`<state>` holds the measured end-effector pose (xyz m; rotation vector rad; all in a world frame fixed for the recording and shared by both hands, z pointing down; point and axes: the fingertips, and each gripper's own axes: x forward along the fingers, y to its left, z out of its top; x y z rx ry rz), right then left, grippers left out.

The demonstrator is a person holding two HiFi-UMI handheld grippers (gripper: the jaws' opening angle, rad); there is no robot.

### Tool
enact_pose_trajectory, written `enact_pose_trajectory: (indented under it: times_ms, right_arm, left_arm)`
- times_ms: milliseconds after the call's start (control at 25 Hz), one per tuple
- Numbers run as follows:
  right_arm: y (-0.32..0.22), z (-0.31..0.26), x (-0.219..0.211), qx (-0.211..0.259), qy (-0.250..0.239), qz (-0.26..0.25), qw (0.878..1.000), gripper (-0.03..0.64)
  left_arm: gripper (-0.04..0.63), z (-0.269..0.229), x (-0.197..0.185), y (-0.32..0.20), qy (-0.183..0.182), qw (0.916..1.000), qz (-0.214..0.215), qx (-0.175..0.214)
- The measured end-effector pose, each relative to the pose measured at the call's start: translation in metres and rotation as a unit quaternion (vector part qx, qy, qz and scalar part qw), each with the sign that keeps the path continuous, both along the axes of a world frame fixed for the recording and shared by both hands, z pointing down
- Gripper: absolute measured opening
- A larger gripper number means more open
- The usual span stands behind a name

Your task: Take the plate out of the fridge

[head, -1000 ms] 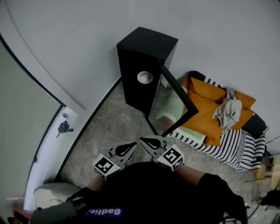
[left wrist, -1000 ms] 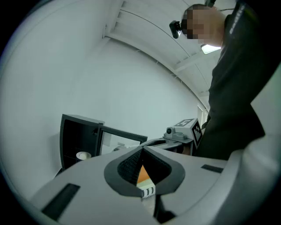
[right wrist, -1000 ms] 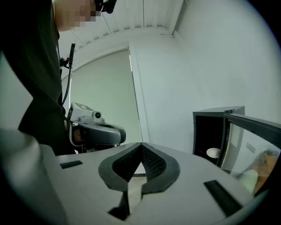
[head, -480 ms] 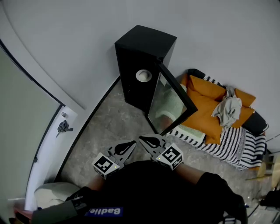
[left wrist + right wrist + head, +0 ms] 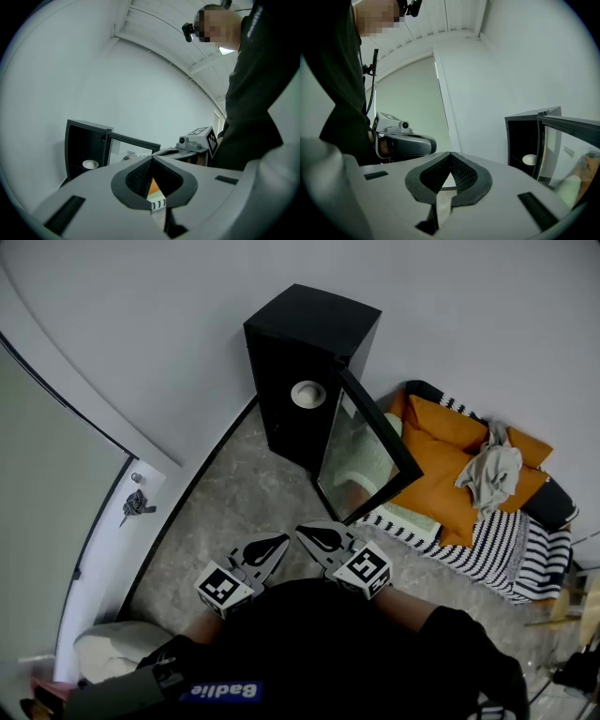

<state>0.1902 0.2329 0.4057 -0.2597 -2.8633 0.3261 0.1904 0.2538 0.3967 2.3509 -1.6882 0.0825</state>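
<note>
Jaws clenched on nothing, left gripper (image 5: 277, 543) and right gripper (image 5: 306, 532) alike, held close to the body, likely because the reach hasn't begun. Plate (image 5: 307, 393) sits on a shelf inside the black fridge (image 5: 309, 324), twelve o'clock from them (door (image 5: 361, 456) open at one o'clock, so access looks free).

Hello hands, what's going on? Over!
Left gripper and right gripper shut, empty. Plate sits inside fridge, door open. Nothing blocks the way.
</note>
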Motion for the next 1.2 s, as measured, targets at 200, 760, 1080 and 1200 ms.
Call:
enact_pose_trajectory:
  times_ms: [200, 760, 1080, 1200]
  right_arm:
    - [-0.016, 0.003, 0.002, -0.007, -0.001, -0.007, 1.0, 0.009]
    - [-0.071, 0.018, -0.005, -0.036, -0.006, -0.023, 0.999, 0.009]
    - [-0.105, 0.04, -0.076, -0.035, 0.028, 0.031, 0.999, 0.009]
    - [-0.12, 0.043, -0.113, -0.039, 0.036, 0.071, 0.996, 0.009]
  left_arm:
    - [0.006, -0.001, 0.003, -0.018, -0.006, 0.9999, -0.008, -0.008]
    - [0.006, -0.005, -0.007, -0.072, 0.017, 0.9981, -0.055, -0.02]
    - [0.006, 0.009, -0.087, -0.109, 0.022, 0.9997, -0.004, -0.012]
    - [0.006, 0.009, -0.128, -0.121, 0.014, 0.9995, 0.027, -0.008]
